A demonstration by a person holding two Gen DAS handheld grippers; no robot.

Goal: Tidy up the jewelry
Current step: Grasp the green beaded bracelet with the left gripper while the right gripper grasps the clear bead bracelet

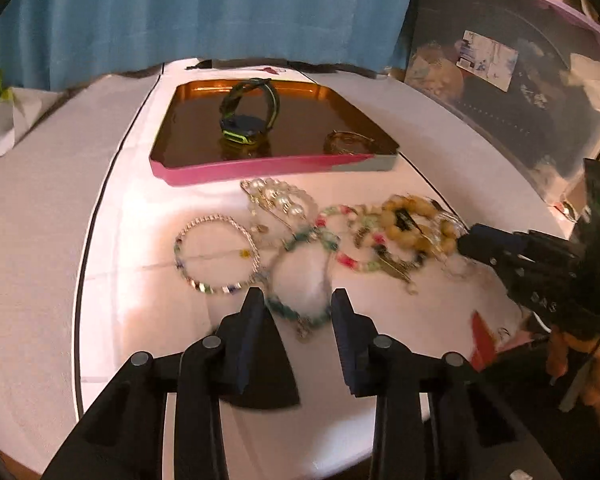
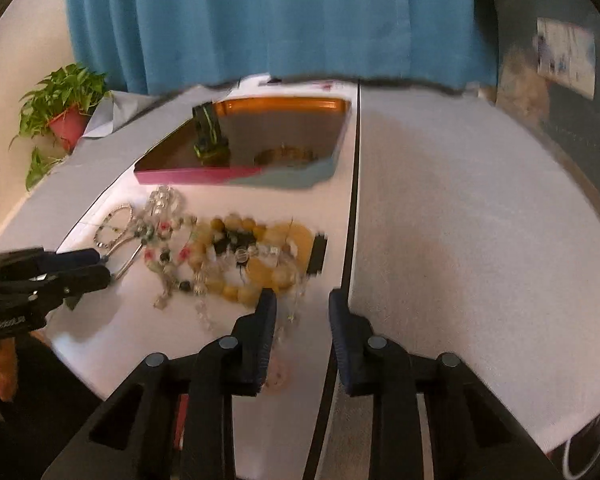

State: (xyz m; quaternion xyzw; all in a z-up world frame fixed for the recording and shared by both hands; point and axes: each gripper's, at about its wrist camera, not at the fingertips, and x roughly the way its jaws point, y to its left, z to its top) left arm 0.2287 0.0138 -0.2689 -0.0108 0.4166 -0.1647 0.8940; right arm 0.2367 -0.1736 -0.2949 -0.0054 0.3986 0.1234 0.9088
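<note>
A heap of bracelets lies on the white table before a pink-rimmed tray [image 1: 260, 168]. In the tray stand a green-and-blue watch [image 1: 248, 112] and a gold bangle [image 1: 348, 142]. My left gripper [image 1: 297, 300] is open, its fingers on either side of a teal bead bracelet [image 1: 288, 310], pads apart from it. A silver crystal bracelet [image 1: 220, 289] lies to its left, pearls [image 1: 280, 198] behind. My right gripper [image 2: 302, 300] is open just in front of the yellow bead bracelet [image 2: 236, 292]; a clear bead strand hangs by its left finger. The motion blurs both views.
A blue curtain [image 1: 220, 12] hangs behind the table. A clear storage bin [image 1: 520, 80] stands at the right, a potted plant [image 2: 64, 108] at the left. A dark seam [image 2: 352, 200] splits the white top from a grey cloth [image 2: 460, 220] on the right.
</note>
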